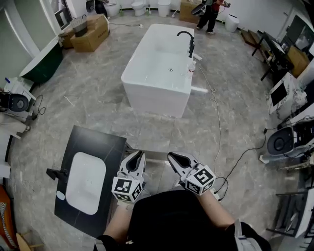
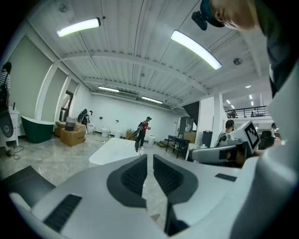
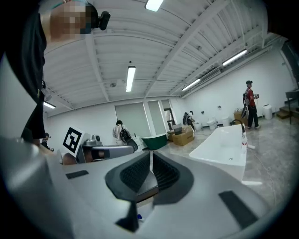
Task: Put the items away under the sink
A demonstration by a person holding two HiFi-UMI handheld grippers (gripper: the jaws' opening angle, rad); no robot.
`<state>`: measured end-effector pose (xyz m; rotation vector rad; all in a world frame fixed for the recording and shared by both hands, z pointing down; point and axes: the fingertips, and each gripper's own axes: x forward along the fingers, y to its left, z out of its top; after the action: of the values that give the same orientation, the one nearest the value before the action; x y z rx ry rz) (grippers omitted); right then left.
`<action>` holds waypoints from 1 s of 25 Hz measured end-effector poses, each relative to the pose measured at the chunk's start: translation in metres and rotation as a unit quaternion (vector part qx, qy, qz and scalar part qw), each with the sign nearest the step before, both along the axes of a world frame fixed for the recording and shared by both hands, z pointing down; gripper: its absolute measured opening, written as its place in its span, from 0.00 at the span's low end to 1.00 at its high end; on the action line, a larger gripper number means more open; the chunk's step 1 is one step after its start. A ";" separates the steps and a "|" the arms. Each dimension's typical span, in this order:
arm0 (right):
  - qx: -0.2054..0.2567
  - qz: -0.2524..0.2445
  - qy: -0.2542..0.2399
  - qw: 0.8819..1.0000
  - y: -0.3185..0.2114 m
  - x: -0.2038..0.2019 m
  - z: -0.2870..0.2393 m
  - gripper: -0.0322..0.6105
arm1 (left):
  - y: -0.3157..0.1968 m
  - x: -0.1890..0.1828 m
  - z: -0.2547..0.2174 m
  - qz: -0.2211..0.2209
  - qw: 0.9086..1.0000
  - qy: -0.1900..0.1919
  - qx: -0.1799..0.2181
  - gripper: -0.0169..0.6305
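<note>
- At the far left edge, a round-faced machine [image 1: 14,101] sits on the floor. A dark green tub [image 1: 44,63] stands behind it, and cardboard boxes [image 1: 91,34] are stacked further back.
- The black vanity top [image 1: 105,147] lies low on the left. Its white sink basin [image 1: 86,182] is sunk in the middle and looks empty. A black tap [image 1: 56,174] juts out on the basin's left side.
- The left gripper [image 1: 140,156] hangs just off the vanity's right edge. Its jaws are drawn together with only a thin slit between the pads and nothing in it.
- The right gripper [image 1: 171,157] is close beside the left one. Its pads are pressed together at the tips and it also holds nothing.
- Grey marble floor [image 1: 98,108] runs open from the vanity's far edge to the bathtub and out to the left.
- The white bathtub [image 1: 147,86] stands ahead in mid-floor with its basin bare. A black spout [image 1: 189,41] rises at its right rim, and a small bottle [image 1: 191,68] stands just beside the spout.
- A pale cable [image 1: 218,117] trails across the floor from the tub's right side to near the right gripper.
- A person in red [image 1: 211,14] stands beyond the tub.
- On the right, a round speaker-like unit [image 1: 280,143] and dark tables [image 1: 270,54] crowd the wall.
</note>
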<state>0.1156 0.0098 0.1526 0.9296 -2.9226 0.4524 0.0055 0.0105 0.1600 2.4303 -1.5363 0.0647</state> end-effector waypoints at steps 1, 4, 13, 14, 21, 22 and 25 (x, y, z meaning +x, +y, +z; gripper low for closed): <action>0.004 -0.004 0.000 1.000 -0.001 0.001 -0.004 0.12 | -0.002 0.003 -0.006 0.004 1.000 -0.003 0.003 0.09; 0.017 -0.012 0.000 1.000 -0.001 0.002 -0.019 0.12 | -0.005 0.013 -0.022 0.014 1.000 -0.013 0.014 0.09; 0.038 -0.011 -0.003 0.999 -0.004 0.006 -0.038 0.12 | -0.011 0.012 -0.030 0.015 0.999 -0.034 0.014 0.09; 0.037 -0.009 -0.004 0.999 -0.004 0.008 -0.039 0.12 | -0.012 0.012 -0.032 0.012 0.999 -0.035 0.014 0.09; 0.035 -0.003 -0.007 0.999 -0.006 0.011 -0.042 0.12 | -0.011 0.011 -0.034 0.008 1.000 -0.030 0.006 0.09; 0.033 -0.002 -0.007 0.999 -0.007 0.012 -0.042 0.12 | -0.011 0.010 -0.033 0.006 0.999 -0.033 0.005 0.09; 0.033 0.003 -0.009 0.999 -0.008 0.012 -0.042 0.12 | -0.010 0.008 -0.030 0.005 0.999 -0.033 0.001 0.09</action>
<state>0.1276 0.0017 0.1107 0.9471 -2.9690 0.3683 0.0130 0.0007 0.1298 2.4605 -1.5532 0.1457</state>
